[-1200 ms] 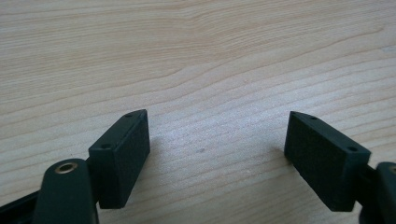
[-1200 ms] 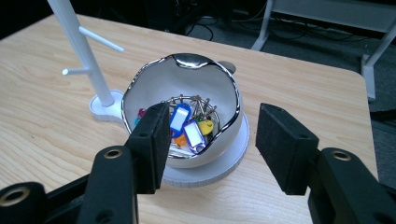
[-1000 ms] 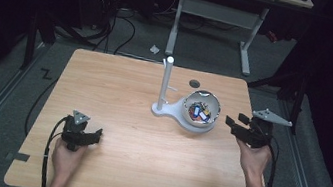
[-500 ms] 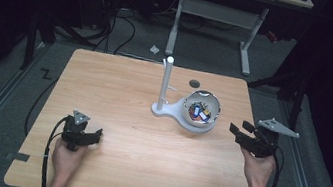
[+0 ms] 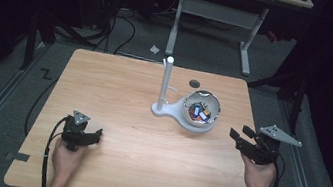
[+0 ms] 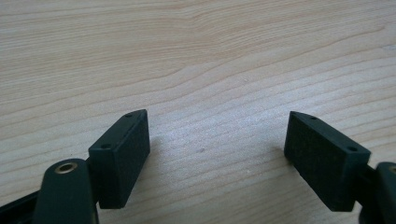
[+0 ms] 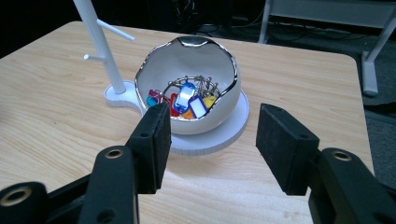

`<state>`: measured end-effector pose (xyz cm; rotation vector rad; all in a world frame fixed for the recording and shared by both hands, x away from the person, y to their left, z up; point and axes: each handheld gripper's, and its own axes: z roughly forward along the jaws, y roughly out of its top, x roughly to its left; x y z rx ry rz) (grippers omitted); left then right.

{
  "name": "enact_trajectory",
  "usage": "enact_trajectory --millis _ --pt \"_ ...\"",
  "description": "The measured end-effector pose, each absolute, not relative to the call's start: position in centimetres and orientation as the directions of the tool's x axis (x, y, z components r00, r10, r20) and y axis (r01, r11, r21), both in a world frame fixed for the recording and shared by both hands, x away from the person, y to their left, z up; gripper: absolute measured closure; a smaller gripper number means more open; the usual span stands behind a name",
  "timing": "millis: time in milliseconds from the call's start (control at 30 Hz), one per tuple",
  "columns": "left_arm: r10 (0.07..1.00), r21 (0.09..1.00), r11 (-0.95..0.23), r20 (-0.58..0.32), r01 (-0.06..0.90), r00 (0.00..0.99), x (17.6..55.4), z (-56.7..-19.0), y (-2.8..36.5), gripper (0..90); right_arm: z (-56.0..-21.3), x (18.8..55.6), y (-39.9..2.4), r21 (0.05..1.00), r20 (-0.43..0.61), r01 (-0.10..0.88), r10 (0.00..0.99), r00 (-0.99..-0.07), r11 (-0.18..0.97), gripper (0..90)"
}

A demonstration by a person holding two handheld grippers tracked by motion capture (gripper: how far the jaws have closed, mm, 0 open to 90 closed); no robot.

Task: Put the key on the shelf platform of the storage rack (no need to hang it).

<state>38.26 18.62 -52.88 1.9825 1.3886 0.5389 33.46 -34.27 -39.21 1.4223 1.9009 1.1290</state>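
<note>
Two sets of fingers are mine, one in each hand, both spread wide and both empty. My left gripper (image 5: 89, 137) rests low near the near left corner of the pale wooden surface (image 5: 119, 91); in the left gripper view its black fingers (image 6: 122, 154) stand well apart, with bare wood grain between them and nothing held. My right gripper (image 5: 238, 138) sits at the right edge of the surface, pointing inward toward the white egg-shell-shaped ceramic bowl (image 5: 211, 118). In the right gripper view my right fingers (image 7: 152, 140) frame that bowl (image 7: 219, 100) from the near side, close to it but apart from it; the left one overlaps the bowl's front in the picture, though I cannot tell any contact.

The bowl stands right of the surface's centre, on the round end of a white flat plastic base (image 7: 233, 128). Inside lies a heap of small coloured plastic key tags on metal rings (image 7: 189, 98): blue, white, yellow, red and orange. At the base's other end, just left of the bowl, rises a white upright post with short side pegs (image 7: 100, 44), its pegs bare. Behind the bowl, toward the far edge, is a small dark round hole in the surface (image 5: 194, 84).
</note>
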Motion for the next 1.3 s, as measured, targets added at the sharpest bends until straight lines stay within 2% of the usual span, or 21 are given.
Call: enact_trajectory --millis 1300 --pt "0.934 0.709 -0.228 -0.033 0.667 0.354 38.3 -52.9 18.6 22.8 -42.6 31.6 -34.1 0.843 0.152 0.537 0.937 -0.315 0.044 46.0"
